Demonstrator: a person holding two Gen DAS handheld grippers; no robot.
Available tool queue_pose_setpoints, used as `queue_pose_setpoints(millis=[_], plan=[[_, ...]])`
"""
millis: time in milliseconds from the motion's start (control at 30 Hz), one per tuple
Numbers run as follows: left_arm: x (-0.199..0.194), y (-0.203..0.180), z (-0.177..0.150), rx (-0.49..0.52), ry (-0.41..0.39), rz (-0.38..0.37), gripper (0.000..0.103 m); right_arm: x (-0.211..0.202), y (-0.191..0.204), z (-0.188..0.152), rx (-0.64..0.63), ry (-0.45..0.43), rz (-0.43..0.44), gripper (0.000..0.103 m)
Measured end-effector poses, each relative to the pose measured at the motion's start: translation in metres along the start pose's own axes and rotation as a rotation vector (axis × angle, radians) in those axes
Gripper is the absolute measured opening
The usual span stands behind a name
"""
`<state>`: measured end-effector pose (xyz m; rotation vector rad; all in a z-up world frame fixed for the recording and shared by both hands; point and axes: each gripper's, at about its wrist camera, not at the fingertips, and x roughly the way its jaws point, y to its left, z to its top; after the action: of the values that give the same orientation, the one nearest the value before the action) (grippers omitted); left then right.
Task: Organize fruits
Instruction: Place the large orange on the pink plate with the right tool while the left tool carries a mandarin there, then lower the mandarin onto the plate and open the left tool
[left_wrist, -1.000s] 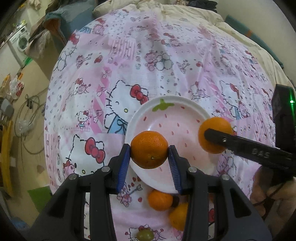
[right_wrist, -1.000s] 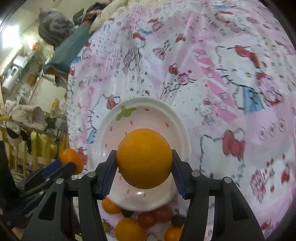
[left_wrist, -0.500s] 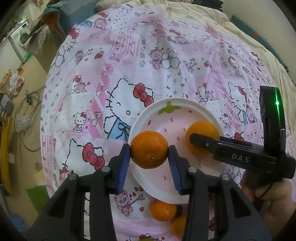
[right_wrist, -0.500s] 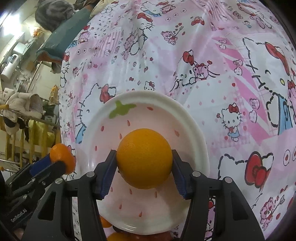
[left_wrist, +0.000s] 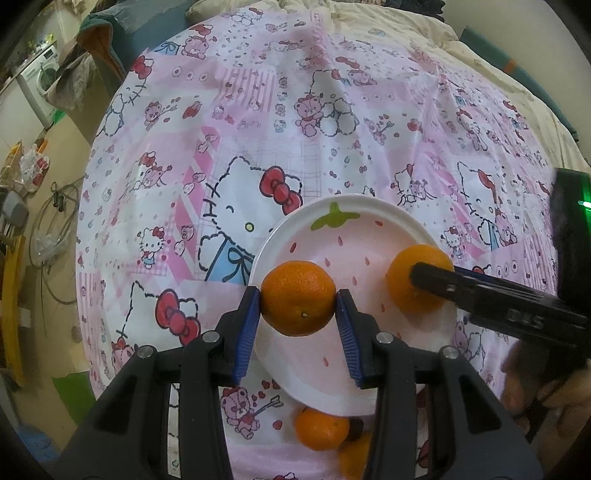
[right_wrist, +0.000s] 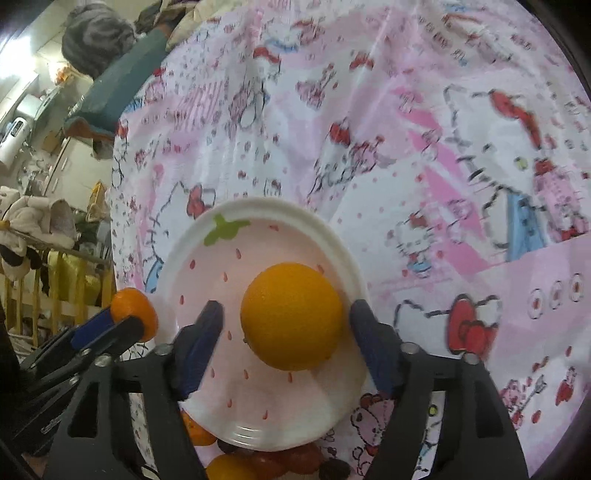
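A white plate (left_wrist: 373, 218) with a strawberry print lies on the pink Hello Kitty cloth; it also shows in the right wrist view (right_wrist: 258, 206). My left gripper (left_wrist: 298, 306) is shut on a tangerine (left_wrist: 298, 299) over the plate's left edge. My right gripper (right_wrist: 286, 325) is open, its blue pads apart from a large orange (right_wrist: 291, 315) that rests on the plate. The same orange (left_wrist: 410, 280) shows in the left wrist view with the right gripper's finger across it. The held tangerine (right_wrist: 133, 310) shows at the left in the right wrist view.
Several loose fruits lie by the plate's near edge: tangerines (left_wrist: 321, 424), red ones (right_wrist: 295, 458) and a dark one (right_wrist: 334, 469). The cloth-covered table drops off at the left, with floor clutter (left_wrist: 22, 206) beyond.
My right gripper has opened and let go of the orange, which now lies on the plate. My left gripper still holds its tangerine, a little further over the plate's edge.
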<state>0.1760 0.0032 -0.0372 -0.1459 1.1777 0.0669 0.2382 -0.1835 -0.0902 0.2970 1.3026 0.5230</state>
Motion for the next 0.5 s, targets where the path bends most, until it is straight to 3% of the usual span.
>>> queue_pose_setpoints(millis=[300, 500], plan=[[0.021, -0.003, 0.013, -0.032, 0.02, -0.036, 0.037, -0.041, -0.037, -0.006, 0.117, -0.07, 0.021, 0.075], [0.036, -0.02, 0.021, 0.005, 0.039, -0.059, 0.037, -0.047, -0.051, -0.008, 0.177, -0.073, 0.029, 0.075]])
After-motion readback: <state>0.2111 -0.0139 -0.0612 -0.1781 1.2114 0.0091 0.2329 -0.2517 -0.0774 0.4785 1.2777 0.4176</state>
